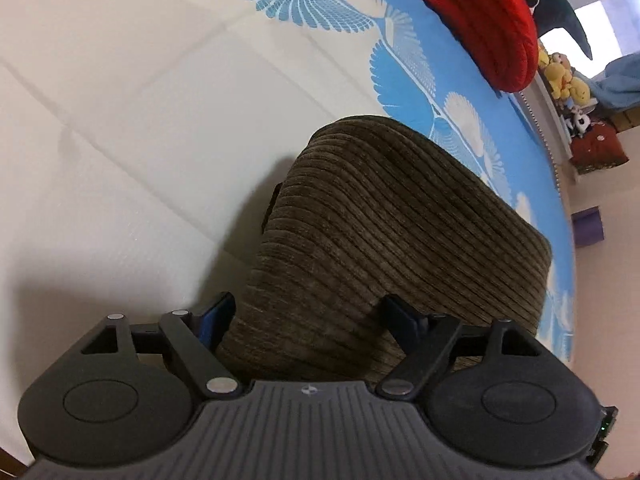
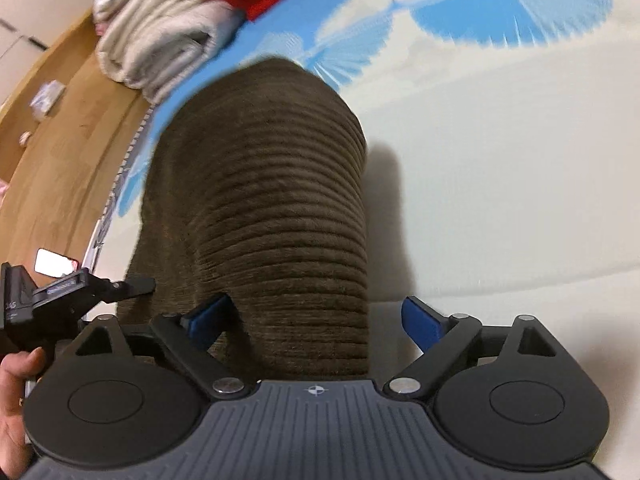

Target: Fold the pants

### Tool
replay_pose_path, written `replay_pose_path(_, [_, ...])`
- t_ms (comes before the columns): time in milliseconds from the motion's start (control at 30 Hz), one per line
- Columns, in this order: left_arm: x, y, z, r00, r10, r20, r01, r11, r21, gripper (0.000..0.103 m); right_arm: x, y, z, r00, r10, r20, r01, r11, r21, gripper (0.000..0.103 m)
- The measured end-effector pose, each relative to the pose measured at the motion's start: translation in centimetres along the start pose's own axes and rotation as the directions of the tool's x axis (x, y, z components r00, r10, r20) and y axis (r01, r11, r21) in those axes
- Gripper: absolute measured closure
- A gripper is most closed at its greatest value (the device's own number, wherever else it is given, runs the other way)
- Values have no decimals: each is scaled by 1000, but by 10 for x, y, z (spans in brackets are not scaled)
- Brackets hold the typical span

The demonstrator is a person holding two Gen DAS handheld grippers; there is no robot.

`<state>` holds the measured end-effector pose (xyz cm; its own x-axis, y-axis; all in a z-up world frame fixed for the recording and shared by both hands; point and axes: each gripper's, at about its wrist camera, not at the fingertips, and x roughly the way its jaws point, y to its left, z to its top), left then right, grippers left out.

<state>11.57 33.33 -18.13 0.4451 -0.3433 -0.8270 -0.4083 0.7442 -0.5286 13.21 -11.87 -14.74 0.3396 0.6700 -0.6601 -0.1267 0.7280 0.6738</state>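
Both the left gripper (image 1: 308, 316) and right gripper (image 2: 320, 316) stand released over the folded pants (image 1: 384, 232) at frame centre; judged next: regrasp for another fold.

Cream bedsheet (image 1: 120, 128) with blue feather print (image 1: 320, 4). Red knit (image 1: 488, 20) and folded cream towels (image 2: 160, 40) at its far edge. Beyond, wood floor (image 2: 72, 120), yellow plush toys (image 1: 564, 80), purple box (image 1: 588, 226), dark shark plush (image 1: 560, 4).
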Motion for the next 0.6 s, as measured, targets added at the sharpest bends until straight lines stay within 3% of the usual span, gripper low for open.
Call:
replay_pose_path(33, [1, -1, 0, 1000, 5, -2, -5, 1000, -1, 21, 2, -1, -1, 1000, 15, 1, -15, 1000, 9, 16])
replay_pose_path(67, [1, -4, 1, 1000, 5, -1, -5, 1000, 5, 29, 1, 2, -1, 999, 36, 6, -36, 999, 4, 36])
replay_pose_path(167, [-9, -20, 0, 1000, 20, 13, -20, 999, 46, 53, -8, 12, 1, 998, 58, 29, -57, 997, -52, 58])
replay_pose_path(200, [-15, -26, -2, 1000, 10, 21, -11, 998, 59, 59, -12, 15, 2, 997, 44, 57, -40, 997, -69, 61])
replay_pose_path(433, [-8, -112, -8, 995, -97, 34, 91, 985, 146, 62, -80, 5, 36, 986, 64, 153, -45, 991, -124, 67])
replay_pose_path(600, [11, -184, -8, 969, -247, 17, 235, 941, 243, 62, -155, -21, 66, 969, 44, 244, 3, 983, -186, 67])
